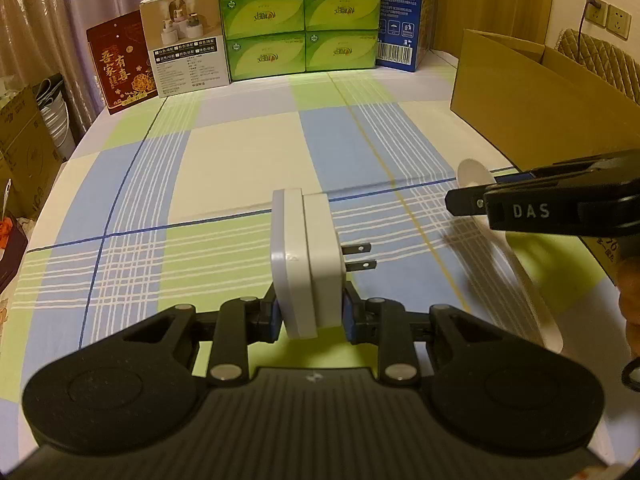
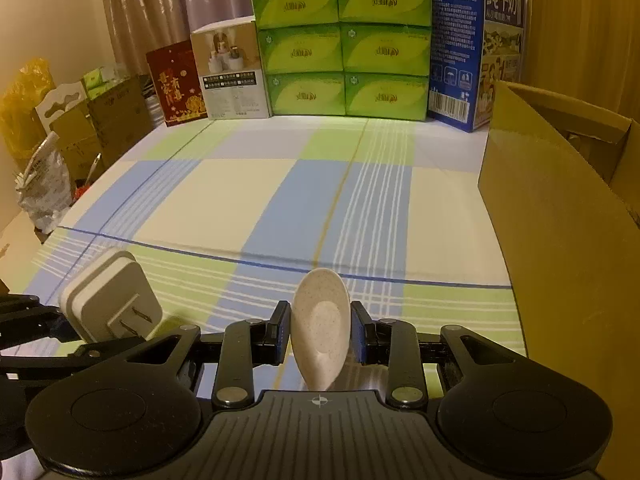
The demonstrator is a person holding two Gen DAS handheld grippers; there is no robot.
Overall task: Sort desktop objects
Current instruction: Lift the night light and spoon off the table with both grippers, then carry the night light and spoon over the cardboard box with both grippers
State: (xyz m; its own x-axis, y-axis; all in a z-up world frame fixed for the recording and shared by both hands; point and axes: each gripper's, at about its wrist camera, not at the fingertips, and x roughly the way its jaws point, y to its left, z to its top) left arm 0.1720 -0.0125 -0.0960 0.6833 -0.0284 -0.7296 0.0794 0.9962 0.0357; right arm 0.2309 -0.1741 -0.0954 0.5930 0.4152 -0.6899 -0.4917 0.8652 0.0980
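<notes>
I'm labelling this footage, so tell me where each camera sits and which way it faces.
Left wrist: on the left tongs, facing the table's far boxes; grips a white plug adapter; right tongs and a hand show.
Right wrist: on the right tongs, same direction; grips a speckled white spoon.
Shared: green tissue boxes, brown cardboard box.

— White plug adapter (image 1: 306, 264)?
— Upright, on edge, two flat prongs pointing right, held above the checked tabletop (image 1: 224, 160).
— Speckled cream spoon (image 2: 320, 328)?
— Bowl uppermost, tilted; handle mostly hidden, perhaps angled down.
</notes>
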